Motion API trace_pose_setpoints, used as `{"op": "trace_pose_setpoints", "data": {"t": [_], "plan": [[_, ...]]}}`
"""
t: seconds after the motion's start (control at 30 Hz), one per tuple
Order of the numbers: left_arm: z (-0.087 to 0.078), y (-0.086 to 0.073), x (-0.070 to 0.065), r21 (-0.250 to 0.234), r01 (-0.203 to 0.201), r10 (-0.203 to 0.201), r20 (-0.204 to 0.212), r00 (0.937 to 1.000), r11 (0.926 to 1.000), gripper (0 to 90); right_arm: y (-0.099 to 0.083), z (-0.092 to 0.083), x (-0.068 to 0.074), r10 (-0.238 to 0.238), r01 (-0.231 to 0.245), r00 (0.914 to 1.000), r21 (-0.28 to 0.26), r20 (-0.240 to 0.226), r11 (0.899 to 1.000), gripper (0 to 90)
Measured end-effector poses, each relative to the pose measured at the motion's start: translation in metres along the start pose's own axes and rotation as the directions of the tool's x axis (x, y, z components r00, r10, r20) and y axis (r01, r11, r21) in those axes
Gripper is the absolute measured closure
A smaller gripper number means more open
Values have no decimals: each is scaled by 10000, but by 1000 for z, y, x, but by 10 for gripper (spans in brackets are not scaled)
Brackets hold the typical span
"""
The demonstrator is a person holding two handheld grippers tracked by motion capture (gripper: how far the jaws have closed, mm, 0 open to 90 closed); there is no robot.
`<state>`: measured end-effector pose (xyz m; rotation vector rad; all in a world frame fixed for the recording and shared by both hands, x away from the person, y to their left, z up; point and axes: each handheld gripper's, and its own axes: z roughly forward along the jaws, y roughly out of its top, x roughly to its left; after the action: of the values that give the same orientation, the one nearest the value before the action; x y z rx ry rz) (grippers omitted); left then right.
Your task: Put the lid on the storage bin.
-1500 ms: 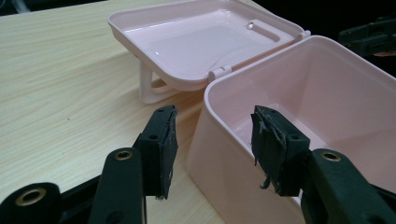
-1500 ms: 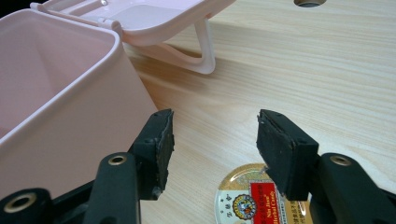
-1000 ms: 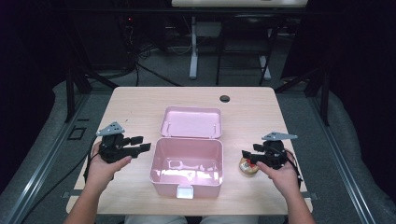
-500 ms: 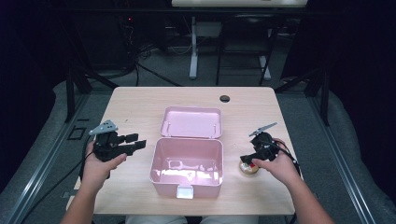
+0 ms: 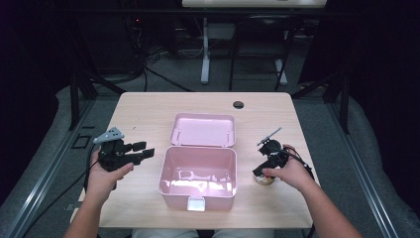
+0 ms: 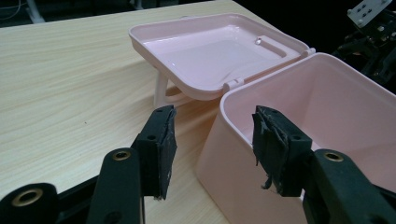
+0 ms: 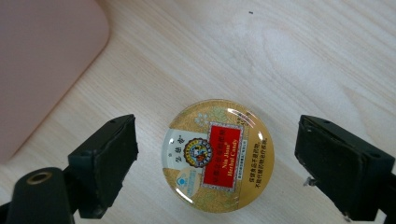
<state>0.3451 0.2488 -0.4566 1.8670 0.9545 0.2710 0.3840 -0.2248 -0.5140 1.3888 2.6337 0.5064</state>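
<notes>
An open pink box [image 5: 198,171] stands in the middle of the table, its lid [image 5: 203,130] folded back behind it. A round gold candy tin [image 5: 263,179] with a red label lies flat on the table, right of the box. My right gripper [image 5: 261,172] points down over it. In the right gripper view the tin [image 7: 218,155] lies between the jaws of my right gripper [image 7: 217,142], which have just been opening; the pads stand apart from its rim. My left gripper [image 5: 142,150] hovers open left of the box with nothing in it. Its jaws [image 6: 212,140] face the box's near corner [image 6: 233,107].
The box's lid [image 6: 210,46] rests tilted on its handle, and the box's inside holds nothing. A dark cable hole [image 5: 238,104] sits near the table's far edge. Bare tabletop [image 5: 143,114] lies left of the box and behind it. Floor and stands surround the table.
My right gripper has swung from lying level to pointing down over the tin, shifting slightly toward the box. Its jaws stand wider apart. The left gripper has stayed in place.
</notes>
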Motion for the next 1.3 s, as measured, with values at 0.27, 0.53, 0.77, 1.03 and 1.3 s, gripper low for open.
{"op": "trace_pose_setpoints", "data": {"t": [0.27, 0.53, 0.77, 1.03, 1.3], "plan": [[1, -1, 1, 27, 42, -42, 10, 10000, 10000, 490, 1, 10, -5, 214, -212, 9998, 749, -25, 9970, 108], [2, -1, 1, 13, 71, -71, 1, 10000, 10000, 489, 1, 18, -7, 263, -252, 9996, 1187, -72, 9926, 109], [2, -1, 2, 23, 79, -79, -14, 10000, 10000, 488, 2, 23, -6, 267, -261, 9996, 1516, -19, 9881, 113], [2, -2, 3, 40, 102, -101, -40, 9999, 9999, 487, 2, 28, -5, 209, -211, 9998, 1758, 27, 9842, 142], [3, -2, 3, 25, 110, -110, -57, 9999, 9999, 486, 3, 33, -3, 65, -71, 10000, 2028, 35, 9792, 146]]}}
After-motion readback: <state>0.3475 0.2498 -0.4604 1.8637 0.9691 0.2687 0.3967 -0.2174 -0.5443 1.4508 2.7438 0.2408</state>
